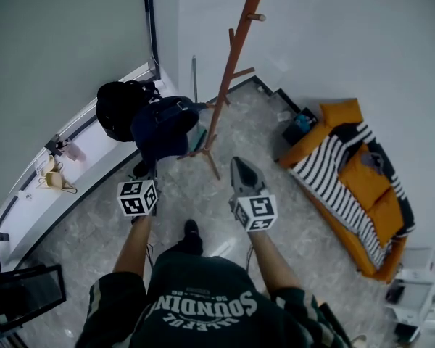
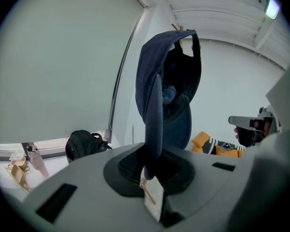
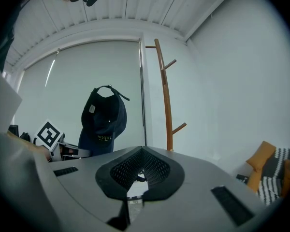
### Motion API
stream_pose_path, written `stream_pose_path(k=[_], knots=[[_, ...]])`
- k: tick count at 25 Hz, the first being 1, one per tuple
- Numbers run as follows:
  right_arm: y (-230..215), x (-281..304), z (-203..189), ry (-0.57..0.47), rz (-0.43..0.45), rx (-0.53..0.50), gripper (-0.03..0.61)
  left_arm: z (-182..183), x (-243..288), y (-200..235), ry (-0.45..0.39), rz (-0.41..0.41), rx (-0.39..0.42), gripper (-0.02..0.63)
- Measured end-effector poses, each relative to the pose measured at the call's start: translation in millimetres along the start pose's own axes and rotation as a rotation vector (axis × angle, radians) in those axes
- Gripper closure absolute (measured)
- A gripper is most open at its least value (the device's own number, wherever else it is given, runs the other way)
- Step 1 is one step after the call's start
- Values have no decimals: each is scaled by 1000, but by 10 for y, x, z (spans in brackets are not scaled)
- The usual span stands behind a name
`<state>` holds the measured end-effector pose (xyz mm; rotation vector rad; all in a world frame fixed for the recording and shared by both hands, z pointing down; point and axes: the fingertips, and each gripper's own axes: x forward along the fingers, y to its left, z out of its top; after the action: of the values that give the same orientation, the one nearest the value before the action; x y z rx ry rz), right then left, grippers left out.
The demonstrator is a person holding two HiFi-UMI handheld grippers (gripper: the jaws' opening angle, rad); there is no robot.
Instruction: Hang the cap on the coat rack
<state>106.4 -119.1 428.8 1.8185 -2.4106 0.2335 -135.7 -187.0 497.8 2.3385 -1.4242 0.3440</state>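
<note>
the left tool is clamped on what looks like the brim of the navy cap. the cap stands up above the jaws with its hollow crown facing the camera and its strap loop at the top. the right tool has its jaws pressed together with nothing between them. the cap is in the air over the floor, to the left of the wooden coat rack and not yet on any peg.

to do this step well, i judge the cap should go up to one of the upward-angled pegs so the strap loop or the crown's hollow drops over the peg tip. the grip sits low on the cap, so the free top part is what can be hooked. the fabric is soft and may sag and fold the opening shut, and the empty right tool could steady or spread it. let go only once the cap's weight rests on the peg, or it may slide off to the floor. the rack is slender on spread feet, so a hard nudge could rock it.

the floor is pale marbled stone. the rack stands at the floor's far corner, where two plain walls meet. along the floor's left edge runs a white window ledge, with a black backpack at its far end and some small pale items i can't identify. at the floor's right edge sits an orange sofa with a striped throw.
</note>
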Motion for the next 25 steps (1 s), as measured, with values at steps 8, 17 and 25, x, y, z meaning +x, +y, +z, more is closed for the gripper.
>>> stream_pose_path(k=[8, 17, 25], knots=[[-197, 267, 168, 28, -30, -15, 580, 222, 400, 68, 5, -12, 6, 598], [-411, 435, 200, 18, 12, 6, 580, 285, 544, 12, 8, 33, -6, 598], [-577, 595, 94, 67, 60, -6, 580, 189, 660, 104, 29, 83, -19, 598]])
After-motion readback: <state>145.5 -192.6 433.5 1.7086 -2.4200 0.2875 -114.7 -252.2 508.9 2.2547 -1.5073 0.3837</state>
